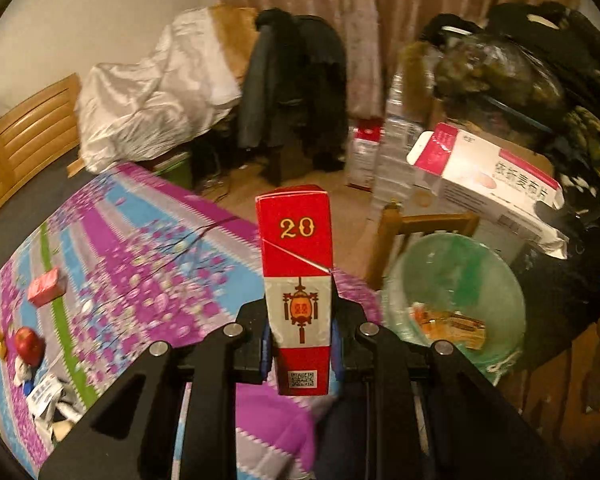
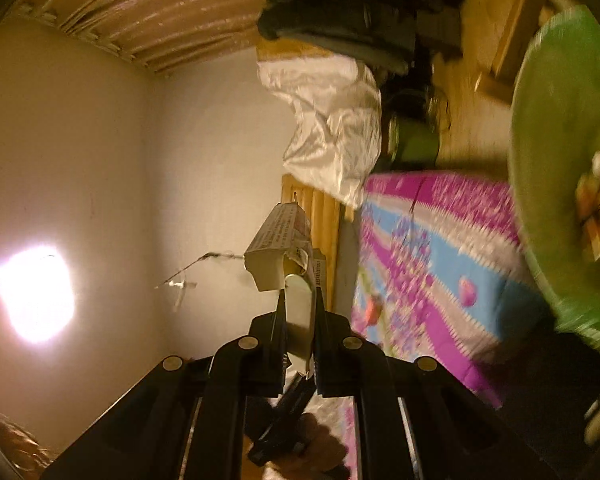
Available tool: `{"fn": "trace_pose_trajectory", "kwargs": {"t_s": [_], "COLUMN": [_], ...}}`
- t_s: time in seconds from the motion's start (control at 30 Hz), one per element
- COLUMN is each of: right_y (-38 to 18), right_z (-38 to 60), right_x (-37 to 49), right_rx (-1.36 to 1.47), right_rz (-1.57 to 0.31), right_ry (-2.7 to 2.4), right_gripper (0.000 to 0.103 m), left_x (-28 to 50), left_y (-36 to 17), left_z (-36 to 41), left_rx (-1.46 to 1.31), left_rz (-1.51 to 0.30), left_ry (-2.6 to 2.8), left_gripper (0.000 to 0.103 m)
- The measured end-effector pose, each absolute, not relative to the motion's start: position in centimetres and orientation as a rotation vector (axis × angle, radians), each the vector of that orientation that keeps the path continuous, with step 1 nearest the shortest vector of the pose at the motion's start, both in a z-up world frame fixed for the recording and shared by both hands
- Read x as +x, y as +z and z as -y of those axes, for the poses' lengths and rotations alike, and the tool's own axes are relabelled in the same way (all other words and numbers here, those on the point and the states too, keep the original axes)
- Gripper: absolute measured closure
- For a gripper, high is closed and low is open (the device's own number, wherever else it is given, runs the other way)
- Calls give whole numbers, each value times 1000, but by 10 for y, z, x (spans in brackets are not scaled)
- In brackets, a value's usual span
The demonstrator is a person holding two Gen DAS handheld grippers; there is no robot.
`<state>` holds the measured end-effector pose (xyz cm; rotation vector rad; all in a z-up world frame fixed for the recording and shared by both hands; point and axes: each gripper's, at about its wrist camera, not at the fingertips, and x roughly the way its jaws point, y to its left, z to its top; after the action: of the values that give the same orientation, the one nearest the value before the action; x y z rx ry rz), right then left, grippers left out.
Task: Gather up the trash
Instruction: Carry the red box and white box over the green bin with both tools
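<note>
Left gripper (image 1: 300, 344): clamped on a red-and-white cigarette pack (image 1: 296, 280), which stands upright between the blue-padded fingers, its lower end pinched, the "20" end pointing away from the camera. The pack is held in the air above the edge of the surface (image 1: 148, 248), which wears a purple, blue and white floral cloth.

Just right of the pack, lower down: a bin lined with a green bag (image 1: 456, 292), with orange and yellow scraps at its bottom. Above the bin, a white-and-pink box (image 1: 488, 184) hangs tilted in the air.

On the cloth, far left: a small red box (image 1: 46, 287), an apple (image 1: 29, 346), and crumpled papers (image 1: 46, 394) near the edge.

Right gripper (image 2: 300, 336): closed tight on a crumpled whitish carton (image 2: 280, 248), printed text on one side, one end torn open. This view is rolled sideways; the floral cloth (image 2: 428, 248) runs along its right side and the green bin liner (image 2: 560, 140) fills the right edge, blurred. A hand (image 2: 320, 440) shows below the fingers.

Background: white sheeting (image 1: 152, 92) draped over furniture, dark coats (image 1: 296, 80) on a chair, curtains behind.
</note>
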<state>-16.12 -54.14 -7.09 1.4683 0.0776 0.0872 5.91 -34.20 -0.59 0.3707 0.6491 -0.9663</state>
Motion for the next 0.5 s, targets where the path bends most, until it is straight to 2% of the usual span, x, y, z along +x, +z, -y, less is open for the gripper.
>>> {"fn": "trace_pose_trajectory", "kwargs": {"t_s": [0.13, 0.5], "right_y": [-57, -13], "right_z": [556, 573], "right_x": [-191, -249], "right_rx": [1395, 1080], "right_rz": [-54, -177], "right_ry": [-9, -347], "right_gripper": [91, 91], "left_x": [42, 1], "left_y": [-2, -3], "left_z": [365, 421], "left_rx": [405, 483], "left_rz": [-627, -588], "left_ry": [-1013, -1095], "left_gripper": [83, 83]}}
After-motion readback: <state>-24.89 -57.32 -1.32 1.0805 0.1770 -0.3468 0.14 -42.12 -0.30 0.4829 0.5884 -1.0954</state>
